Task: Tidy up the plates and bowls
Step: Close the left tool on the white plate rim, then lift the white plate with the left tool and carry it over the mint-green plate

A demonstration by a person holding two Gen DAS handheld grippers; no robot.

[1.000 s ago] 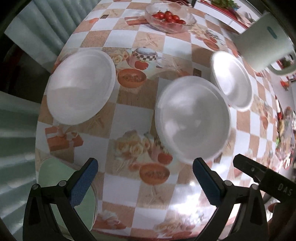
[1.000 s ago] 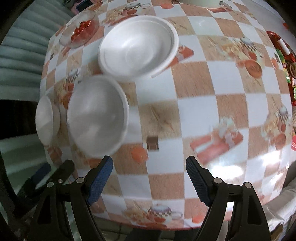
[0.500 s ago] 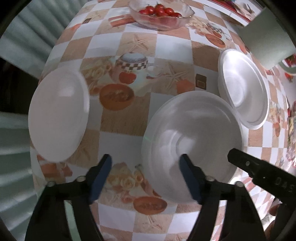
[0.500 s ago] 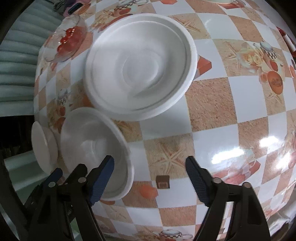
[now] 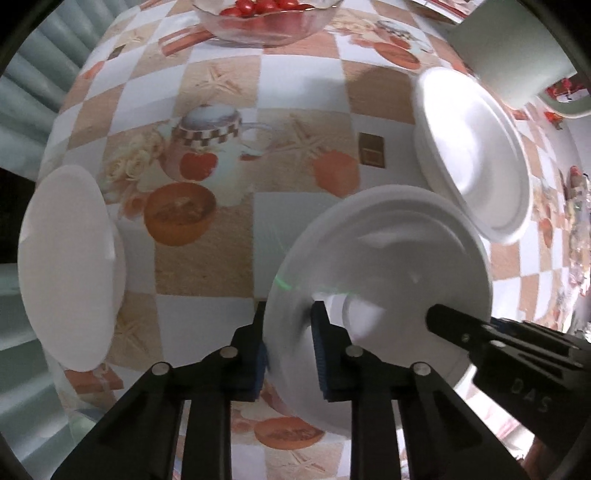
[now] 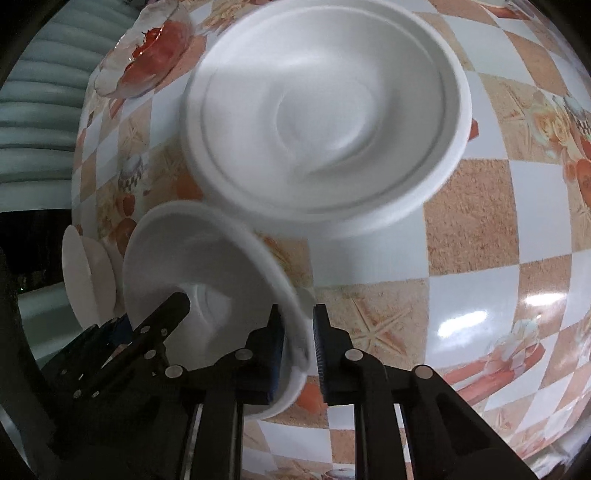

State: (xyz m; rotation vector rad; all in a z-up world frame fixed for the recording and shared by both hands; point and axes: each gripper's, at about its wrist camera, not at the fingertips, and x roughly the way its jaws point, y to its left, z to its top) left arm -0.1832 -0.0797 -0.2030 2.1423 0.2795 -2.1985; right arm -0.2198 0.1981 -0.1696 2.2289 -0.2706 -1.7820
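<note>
Both grippers pinch opposite rims of the same white bowl.

Nearest, the left gripper (image 5: 288,347) has just been closing, and its fingers (image 5: 320,354) now clamp the near-left rim of the white bowl (image 5: 384,280), one pad inside and one outside the wall. The right gripper (image 6: 298,347) has likewise just been closing and nips the opposite rim of that bowl (image 6: 207,273), so the bowl sits between the two hands, held from both sides on the counter (image 6: 476,229). Round, it has no long axis. Just beyond it lies the ridged white plate (image 6: 325,110), its edge almost touching the bowl; a lift, I judge, must clear that edge. A second white bowl (image 5: 70,269) rests well apart to the left, and farthest back a glass dish of tomatoes (image 5: 266,18).
</note>
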